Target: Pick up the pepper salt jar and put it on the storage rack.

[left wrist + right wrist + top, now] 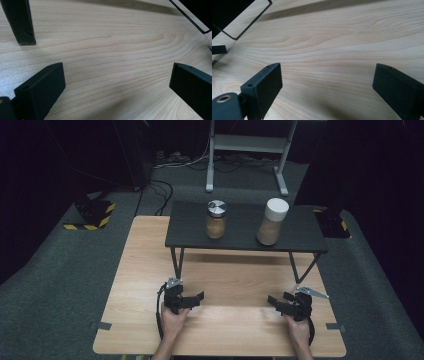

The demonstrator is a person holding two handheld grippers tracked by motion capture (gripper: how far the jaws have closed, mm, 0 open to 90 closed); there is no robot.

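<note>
Two jars of brown powder stand on a low black shelf (pixel 240 240) at the back of the wooden table (pixel 145 270): a glass jar with a silver lid (pixel 216 220) on the left and a taller jar with a white lid (pixel 273 221) on the right. My left gripper (pixel 199 296) rests low over the table near the front, open, jaws pointing right. My right gripper (pixel 274 299) mirrors it, open, jaws pointing left. In the left gripper view the left gripper (pixel 117 75) has bare wood between its jaws; so does the right gripper (pixel 327 77) in its own view.
The shelf stands on thin black legs (pixel 176 261); one leg (pixel 21 22) is close ahead of my left gripper, and a wire leg (pixel 249 23) is ahead of my right. Grey carpet (pixel 60 285) surrounds the table. A metal stand (pixel 247 150) and cables lie beyond.
</note>
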